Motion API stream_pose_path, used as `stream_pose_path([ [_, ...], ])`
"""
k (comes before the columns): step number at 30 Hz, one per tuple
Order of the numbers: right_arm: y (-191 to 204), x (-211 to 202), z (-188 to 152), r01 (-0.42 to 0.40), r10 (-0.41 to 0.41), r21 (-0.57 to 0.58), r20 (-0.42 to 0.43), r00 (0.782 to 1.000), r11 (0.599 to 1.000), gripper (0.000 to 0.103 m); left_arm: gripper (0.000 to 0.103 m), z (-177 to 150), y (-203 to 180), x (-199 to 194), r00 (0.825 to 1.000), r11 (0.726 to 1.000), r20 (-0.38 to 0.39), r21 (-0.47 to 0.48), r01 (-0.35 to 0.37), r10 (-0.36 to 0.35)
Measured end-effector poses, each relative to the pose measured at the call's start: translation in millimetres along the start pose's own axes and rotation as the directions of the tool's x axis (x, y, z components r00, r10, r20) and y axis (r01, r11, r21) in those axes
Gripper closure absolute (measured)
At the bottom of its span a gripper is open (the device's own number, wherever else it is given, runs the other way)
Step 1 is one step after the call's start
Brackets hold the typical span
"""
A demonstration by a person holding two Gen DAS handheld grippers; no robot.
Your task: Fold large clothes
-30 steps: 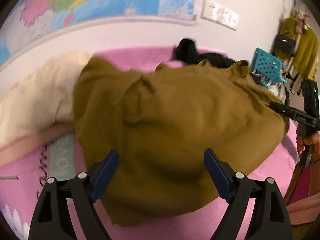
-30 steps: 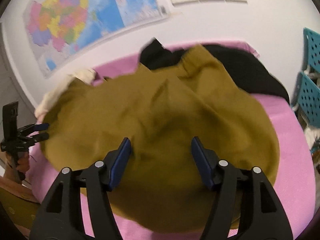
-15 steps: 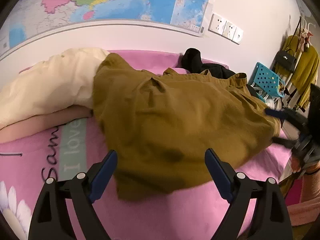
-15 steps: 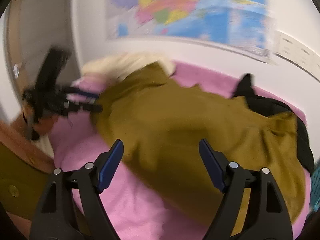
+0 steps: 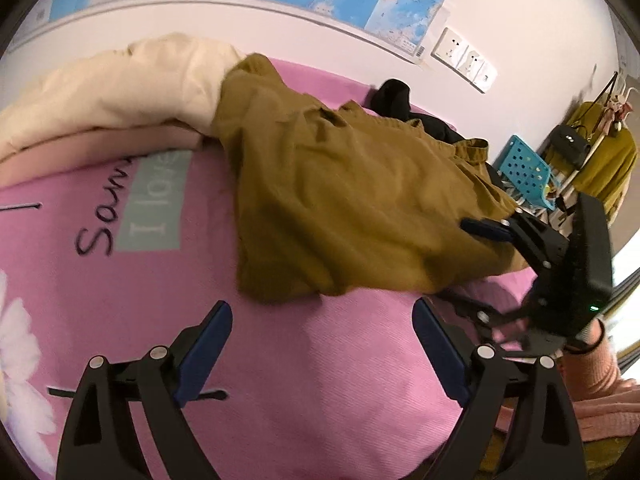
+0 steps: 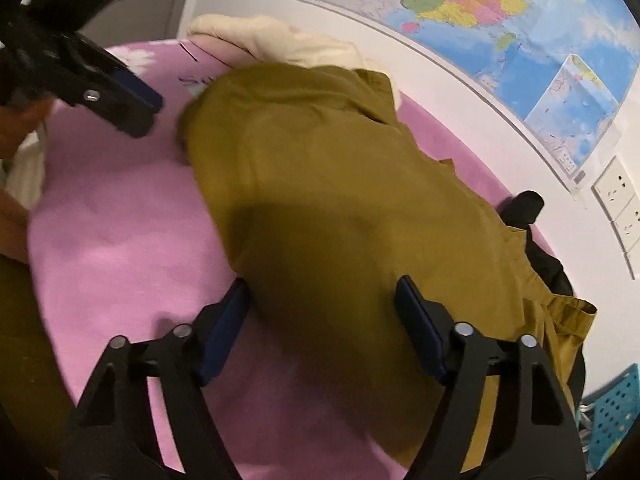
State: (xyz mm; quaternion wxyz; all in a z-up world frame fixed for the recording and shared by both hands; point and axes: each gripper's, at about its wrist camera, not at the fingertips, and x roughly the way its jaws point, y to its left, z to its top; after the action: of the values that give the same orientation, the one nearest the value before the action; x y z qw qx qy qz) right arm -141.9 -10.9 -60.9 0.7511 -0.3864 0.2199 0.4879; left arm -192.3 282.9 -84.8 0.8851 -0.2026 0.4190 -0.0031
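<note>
A large olive-brown garment [image 5: 352, 200] lies rumpled across a pink bed sheet [image 5: 280, 360]; it also shows in the right wrist view [image 6: 340, 208]. My left gripper [image 5: 322, 344] is open and empty, over bare sheet just short of the garment's near edge. My right gripper [image 6: 322, 320] is open, its jaws straddling the garment's near edge without gripping. The right gripper shows in the left wrist view [image 5: 480, 268] at the garment's right end. The left gripper shows in the right wrist view [image 6: 144, 116], left of the garment.
A cream duvet [image 5: 120, 80] and a pink pillow [image 5: 100, 148] lie at the bed's head. A black garment [image 5: 400, 100] lies behind the olive one. A teal plastic basket [image 5: 524, 172] and a clothes rack [image 5: 592, 152] stand beyond the bed. A map [image 6: 500, 20] hangs on the wall.
Both grippers have pulled back from over the garment toward the bed's near edge. The left now faces bare sheet. The right swung left and now sits at the garment's edge.
</note>
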Motion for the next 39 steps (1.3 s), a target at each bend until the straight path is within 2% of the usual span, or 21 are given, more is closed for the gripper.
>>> stream_pose_path([
  [2,-4,4,0,-0.005,0.005,0.019,0.003,1.0,1.0,0.035,0.015,-1,-3,3,1.0,1.0,-0.007,0.001,0.019,-0.019],
  [4,-10,3,2,-0.015,0.014,0.045,0.015,1.0,0.999,0.048,0.015,-2,-5,8,0.999,0.999,-0.02,-0.001,0.04,-0.04],
  [6,-22,-3,6,-0.059,0.055,0.103,0.035,0.998,0.993,0.059,0.015,-2,-8,13,0.997,0.998,-0.035,-0.009,0.063,-0.063],
  [9,-43,-12,10,-0.116,0.1,0.232,0.08,0.992,0.966,0.064,0.015,-2,-10,18,0.99,0.991,-0.048,-0.029,0.13,-0.131],
  [10,-49,-13,12,-0.134,0.113,0.262,0.095,0.989,0.956,0.065,0.015,0,-11,23,0.983,0.984,-0.053,-0.051,0.173,-0.176],
  [14,-59,-20,15,-0.151,0.116,0.315,0.128,0.985,0.937,0.066,0.014,16,-12,37,0.963,0.958,-0.03,-0.121,0.262,-0.267],
  [17,-59,-19,13,-0.165,0.127,0.338,0.131,0.983,0.927,0.066,0.014,29,-7,42,0.946,0.927,0.026,-0.192,0.323,-0.324],
  [19,-58,-19,12,-0.173,0.133,0.35,0.134,0.982,0.921,0.066,0.012,34,0,43,0.927,0.897,0.074,-0.237,0.374,-0.367],
  [26,-61,-17,5,-0.222,0.173,0.407,0.155,0.973,0.886,0.066,0.012,50,19,59,0.907,0.833,0.127,-0.363,0.418,-0.401],
  [29,-62,-19,2,-0.253,0.202,0.443,0.16,0.966,0.86,0.065,0.012,62,20,67,0.924,0.852,0.127,-0.358,0.383,-0.362],
  [31,-64,-25,-3,-0.285,0.225,0.478,0.181,0.957,0.831,0.061,0.016,69,21,73,0.934,0.863,0.114,-0.356,0.358,-0.34],
  [32,-65,-29,-6,-0.306,0.241,0.493,0.191,0.951,0.815,0.054,0.02,73,19,77,0.946,0.878,0.09,-0.353,0.324,-0.312],
  [34,-68,-44,-18,-0.382,0.293,0.537,0.246,0.924,0.752,0.041,0.034,77,16,83,0.966,0.907,0.049,-0.335,0.256,-0.255],
  [35,-71,-56,-30,-0.442,0.33,0.566,0.296,0.897,0.696,0.03,0.036,77,14,84,0.973,0.924,0.037,-0.306,0.227,-0.227],
  [36,-72,-65,-40,-0.475,0.348,0.588,0.323,0.88,0.655,0.023,0.038,76,12,83,0.977,0.935,0.033,-0.285,0.213,-0.212],
  [37,-73,-77,-56,-0.503,0.363,0.618,0.349,0.864,0.604,0.024,0.042,76,11,82,0.979,0.94,0.028,-0.274,0.203,-0.203],
  [39,-73,-95,-78,-0.499,0.343,0.669,0.363,0.866,0.551,0.022,0.045,76,7,81,0.984,0.954,0.011,-0.243,0.174,-0.176],
])
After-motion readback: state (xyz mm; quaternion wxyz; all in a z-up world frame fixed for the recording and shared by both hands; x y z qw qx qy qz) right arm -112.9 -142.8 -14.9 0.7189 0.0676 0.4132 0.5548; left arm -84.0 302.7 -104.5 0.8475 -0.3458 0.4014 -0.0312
